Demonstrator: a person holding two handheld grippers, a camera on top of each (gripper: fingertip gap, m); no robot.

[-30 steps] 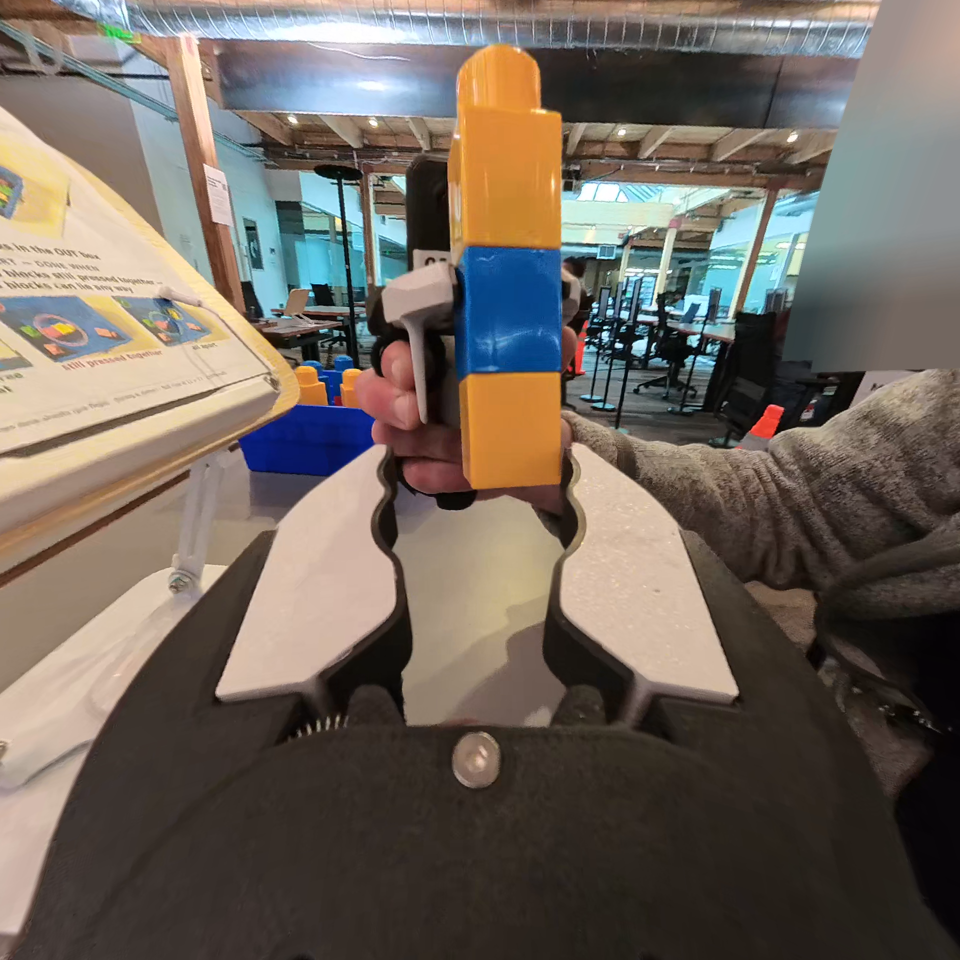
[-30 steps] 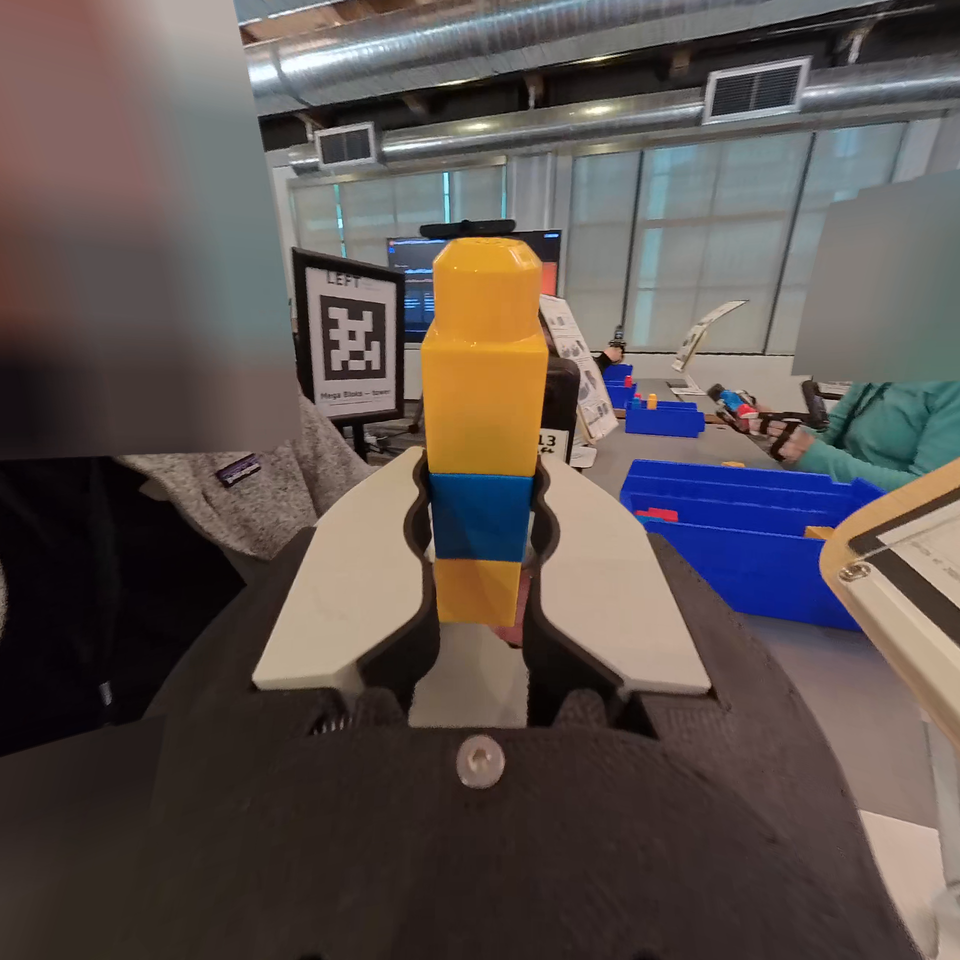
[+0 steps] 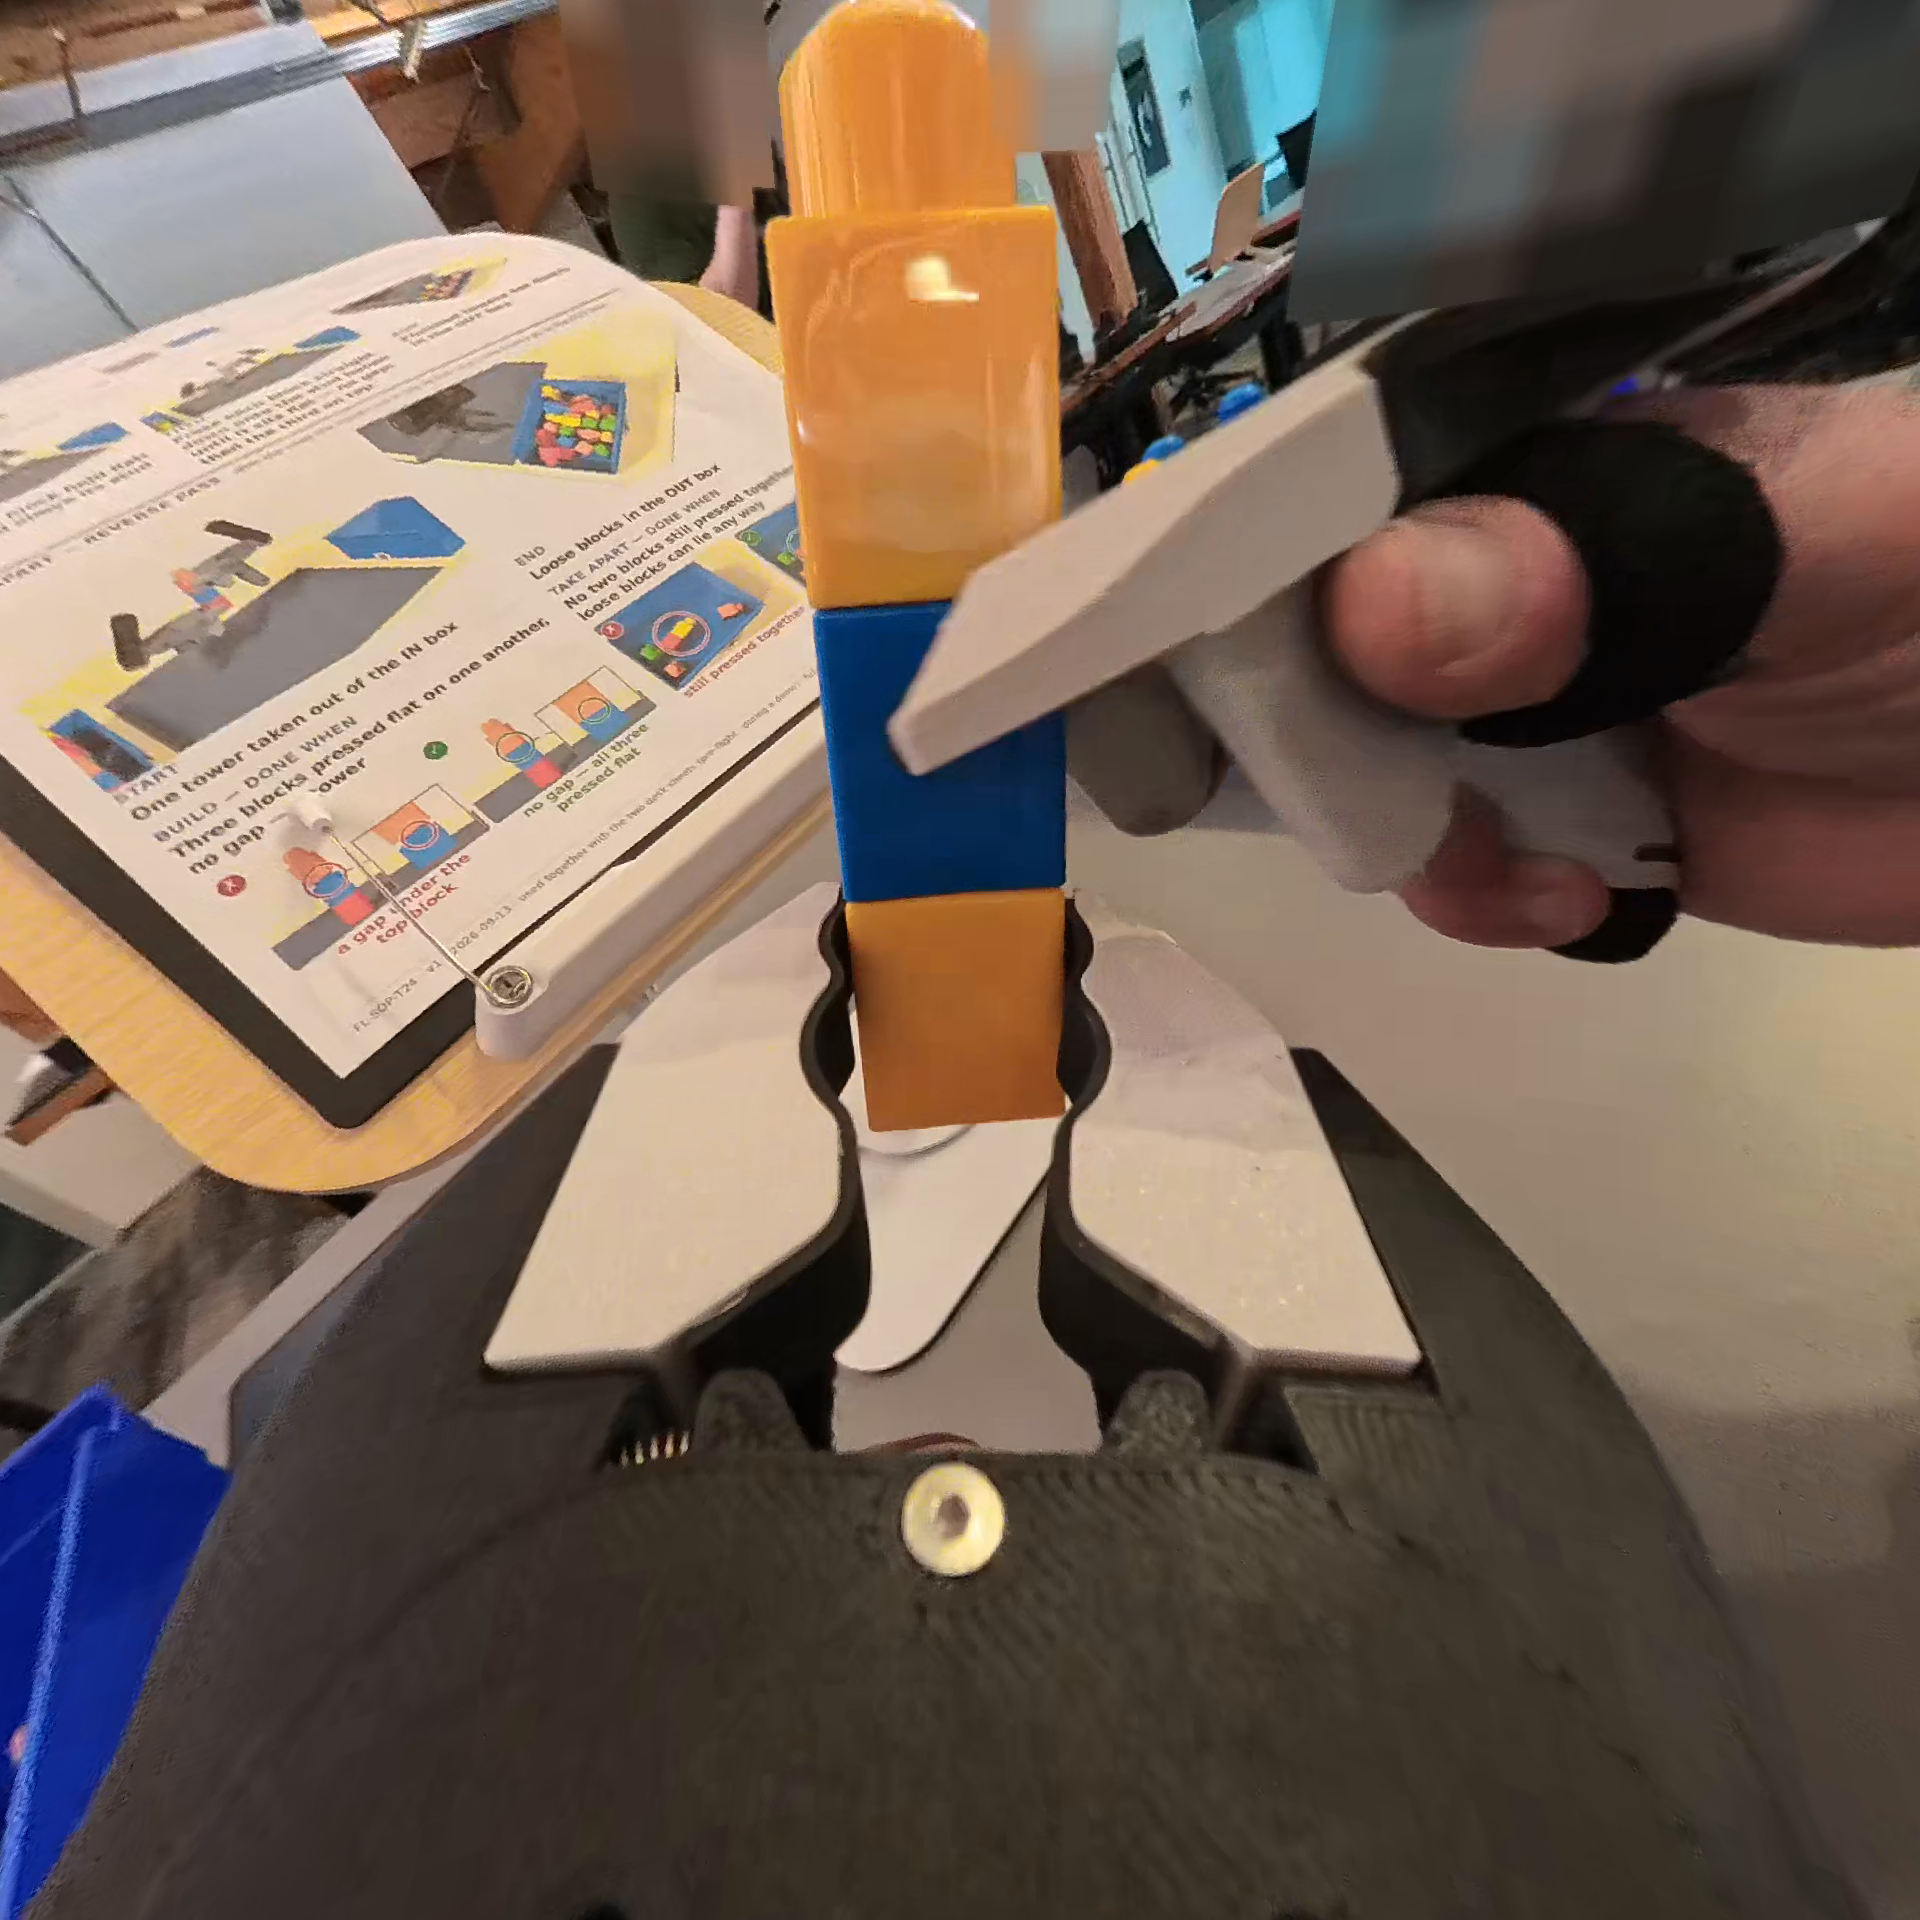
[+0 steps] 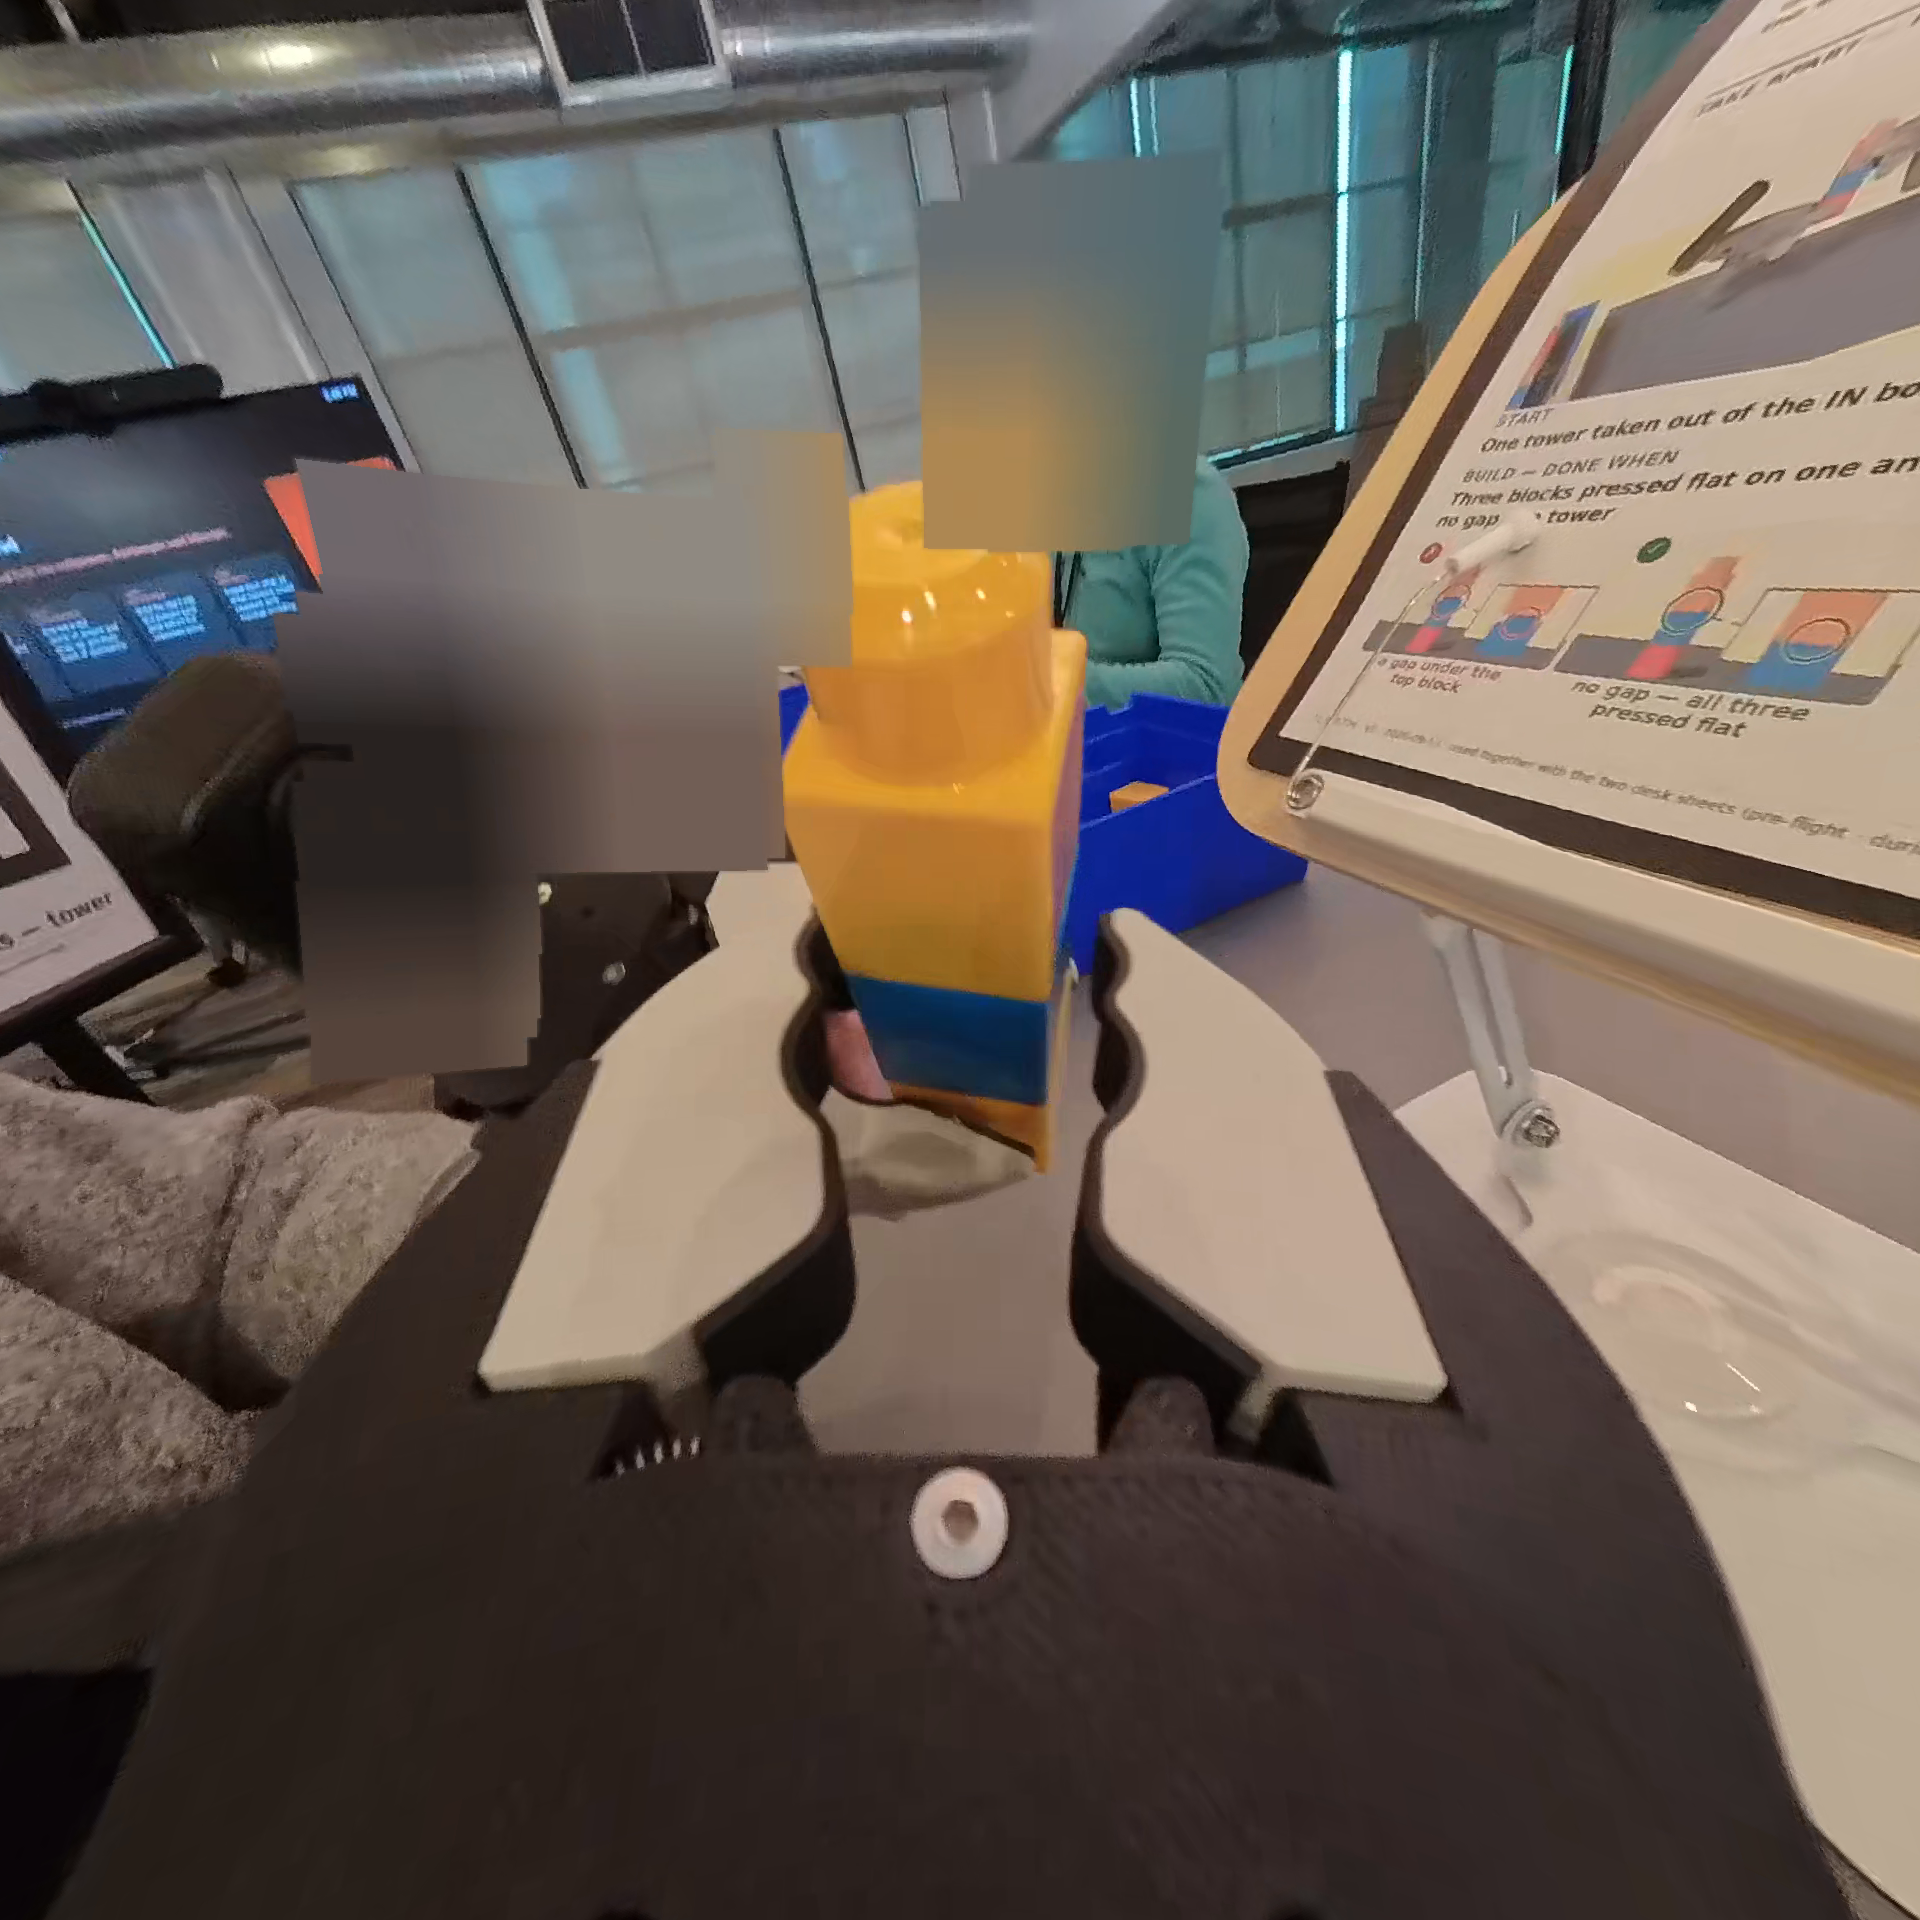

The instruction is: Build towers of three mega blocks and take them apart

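We see the left gripper (image 3: 958, 1023) closed on the bottom yellow block (image 3: 958, 1013) of an upright tower (image 3: 935, 623), both pads pressed against its sides. A blue block (image 3: 883, 821) sits above it, and a taller yellow block (image 3: 920, 405) on top. The right gripper (image 4: 956, 1023) stands open around the tower's middle, with a gap between each pad and the blocks. A hand (image 3: 1662, 707) holds that gripper. Behind stand a tilted instruction board (image 3: 343, 623) and a blue bin (image 4: 1184, 831) on the grey table (image 3: 1455, 1039).
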